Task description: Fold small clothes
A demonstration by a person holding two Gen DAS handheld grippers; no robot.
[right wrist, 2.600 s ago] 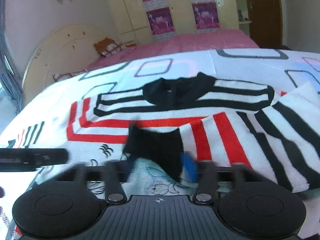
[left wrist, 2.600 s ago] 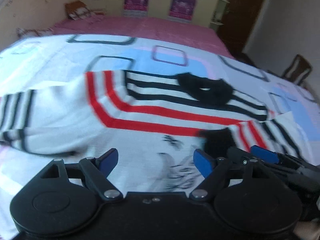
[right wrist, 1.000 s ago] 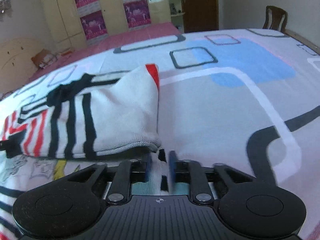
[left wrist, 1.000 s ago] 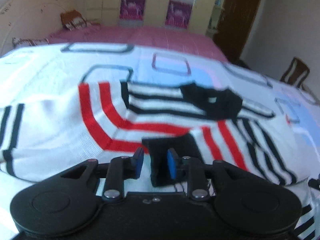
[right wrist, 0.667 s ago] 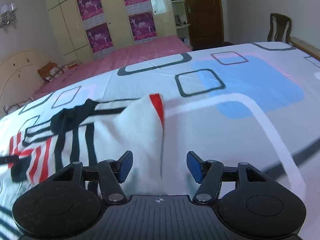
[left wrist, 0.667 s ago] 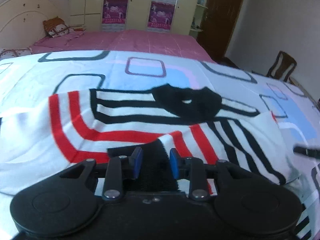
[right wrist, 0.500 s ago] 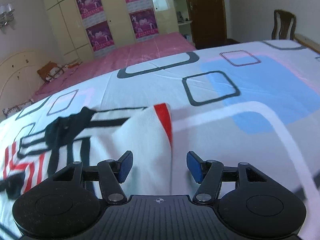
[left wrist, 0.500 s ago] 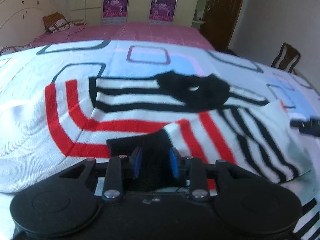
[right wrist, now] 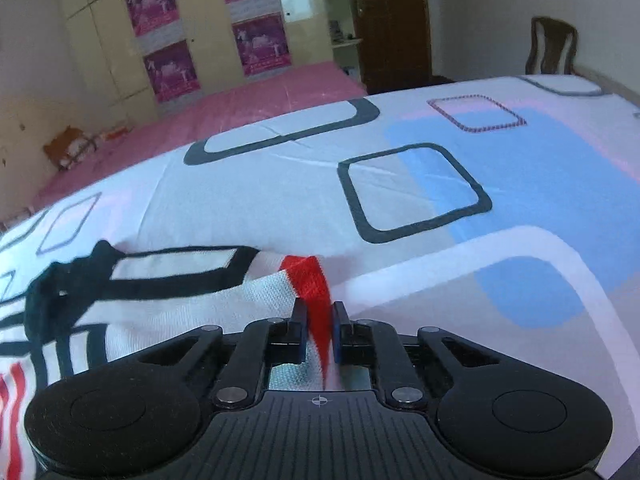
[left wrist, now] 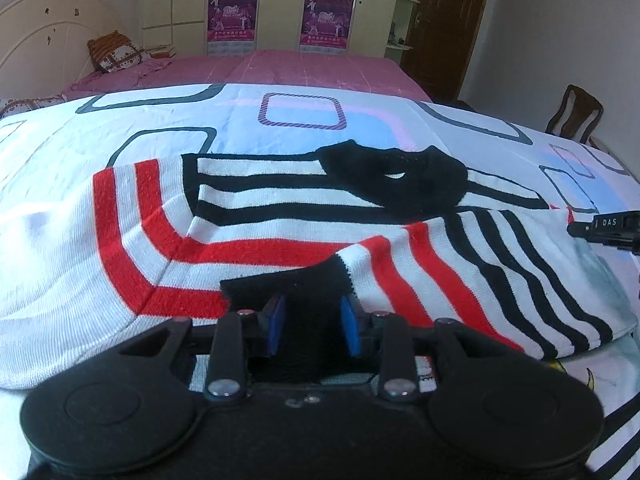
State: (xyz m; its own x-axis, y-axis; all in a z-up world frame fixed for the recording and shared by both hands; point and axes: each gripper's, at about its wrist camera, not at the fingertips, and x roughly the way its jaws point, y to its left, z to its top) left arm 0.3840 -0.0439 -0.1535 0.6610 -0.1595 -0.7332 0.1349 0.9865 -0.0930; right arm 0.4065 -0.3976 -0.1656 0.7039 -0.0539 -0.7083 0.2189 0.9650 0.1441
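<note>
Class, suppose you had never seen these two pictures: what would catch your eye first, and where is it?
The striped sweater, white with bold red and black bands, sprawls across the middle of the patterned bedsheet. Its black cuff sits pinched in the left gripper at the bottom of the left view. In the right view, the right gripper is shut on a red-edged fold.

Both tools are matte black plastic. The left gripper [left wrist: 312, 326] has two round discs at its base, angled linkage arms pinned with silver screws, and bright blue pads [left wrist: 276, 324] lining its fingers. The right gripper [right wrist: 318, 330] matches in shape, with a ribbed central plate bearing a small white crosshair mark. In the left wrist view, its finger shows white "DAS" lettering.
</note>
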